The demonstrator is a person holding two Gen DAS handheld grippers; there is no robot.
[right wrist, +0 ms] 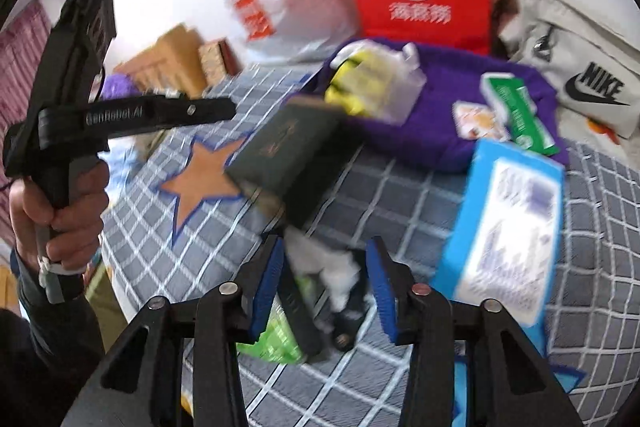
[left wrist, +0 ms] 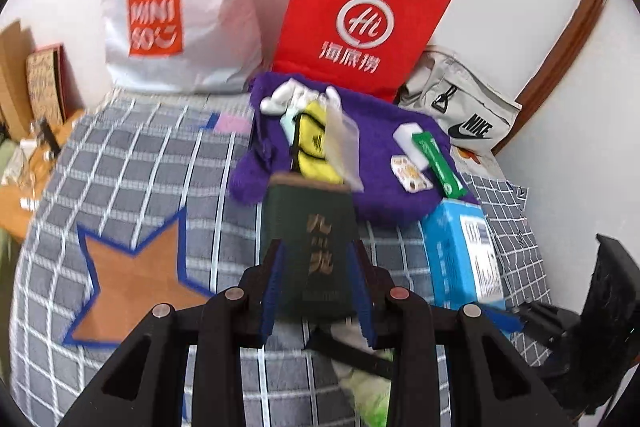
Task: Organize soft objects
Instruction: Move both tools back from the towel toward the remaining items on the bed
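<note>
My left gripper (left wrist: 316,267) is shut on a dark green packet with gold characters (left wrist: 316,247) and holds it above the checked bed cover (left wrist: 140,167); the packet also shows in the right wrist view (right wrist: 284,147). Beyond it a purple fluffy cloth (left wrist: 380,183) carries a yellow item in a clear bag (left wrist: 320,143), a green pack (left wrist: 438,163) and a small patterned case (left wrist: 412,175). My right gripper (right wrist: 326,267) is open over a white and black soft object (right wrist: 340,279) and a light green packet (right wrist: 280,335), touching neither.
A blue box (left wrist: 464,255) lies right of the packet, also in the right wrist view (right wrist: 504,235). An orange star patch (left wrist: 132,267) marks the cover. A white MINISO bag (left wrist: 172,11), a red paper bag (left wrist: 360,15) and a grey Nike bag (left wrist: 460,111) stand against the wall.
</note>
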